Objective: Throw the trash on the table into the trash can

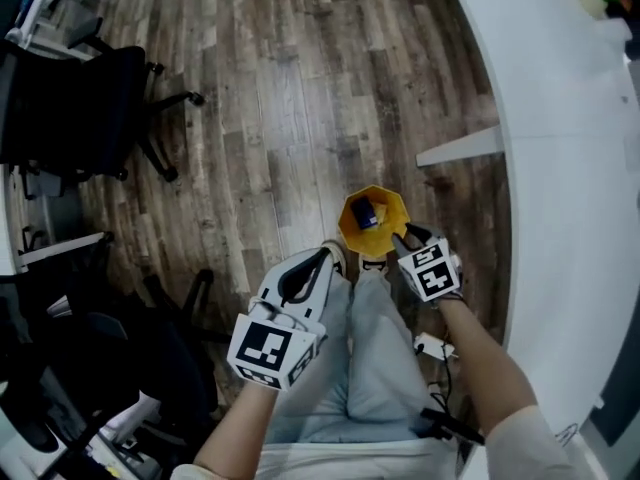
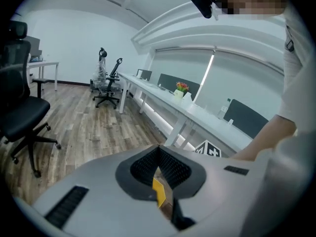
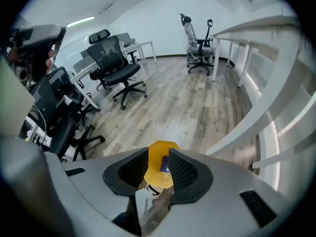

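trash: dark blue piece [image 1: 365,213] inside yellow trash can [image 1: 391,208] | left gripper [image 1: 328,252]: clenched shut, empty, beside the can | right gripper [image 1: 404,236]: jaws parted, empty, at the can's rim | progress: this drop looks done – more on the table [image 1: 570,168] beside the can? unclear

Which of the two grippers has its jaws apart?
The right gripper: the gap between its jaws shows the yellow trash can below. The left gripper has its jaws closed together with nothing between them.
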The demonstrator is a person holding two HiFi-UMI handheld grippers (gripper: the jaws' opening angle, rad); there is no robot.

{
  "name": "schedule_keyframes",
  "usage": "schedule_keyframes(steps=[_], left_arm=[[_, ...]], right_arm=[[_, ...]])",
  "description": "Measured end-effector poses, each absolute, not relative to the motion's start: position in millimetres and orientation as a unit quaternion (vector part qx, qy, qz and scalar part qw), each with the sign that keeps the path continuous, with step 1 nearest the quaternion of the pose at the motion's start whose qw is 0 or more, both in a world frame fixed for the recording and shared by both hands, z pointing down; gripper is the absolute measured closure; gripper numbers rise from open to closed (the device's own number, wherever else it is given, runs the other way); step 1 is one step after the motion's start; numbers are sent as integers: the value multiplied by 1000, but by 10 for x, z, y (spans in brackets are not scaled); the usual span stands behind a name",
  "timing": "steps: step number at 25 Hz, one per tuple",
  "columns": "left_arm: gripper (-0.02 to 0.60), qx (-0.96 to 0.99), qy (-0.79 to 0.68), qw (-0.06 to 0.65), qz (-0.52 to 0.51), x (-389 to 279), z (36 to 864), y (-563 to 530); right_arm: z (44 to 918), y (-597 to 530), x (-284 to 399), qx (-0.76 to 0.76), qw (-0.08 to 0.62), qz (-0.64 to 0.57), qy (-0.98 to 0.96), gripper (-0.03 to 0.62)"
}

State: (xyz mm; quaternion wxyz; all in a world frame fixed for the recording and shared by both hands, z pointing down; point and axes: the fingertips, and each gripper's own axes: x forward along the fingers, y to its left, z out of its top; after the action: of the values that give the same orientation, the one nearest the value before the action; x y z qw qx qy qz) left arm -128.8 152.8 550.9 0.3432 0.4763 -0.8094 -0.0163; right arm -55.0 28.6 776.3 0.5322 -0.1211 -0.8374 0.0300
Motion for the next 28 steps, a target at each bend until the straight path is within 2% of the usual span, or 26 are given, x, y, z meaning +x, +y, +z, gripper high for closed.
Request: schedule_keyframes(steps=[5,11,20,28], left_arm=[[581,494,-801,339,-10,-1103,5014,1512],[580,508,-800,319,-5,-951,4425,1554],[580,516,-809,282,-15,-1033,3700,1507],[580,537,-804,255,-18,-1029,3268,1199]], right_arm=[[6866,268,-576,-114,492,46,-862,498],[5620,242,-667,-111,413,67,-901,534],[4088,206,-737,-107,306,115,-939,545],[3294,131,-775,-116,233,130,-957,548]])
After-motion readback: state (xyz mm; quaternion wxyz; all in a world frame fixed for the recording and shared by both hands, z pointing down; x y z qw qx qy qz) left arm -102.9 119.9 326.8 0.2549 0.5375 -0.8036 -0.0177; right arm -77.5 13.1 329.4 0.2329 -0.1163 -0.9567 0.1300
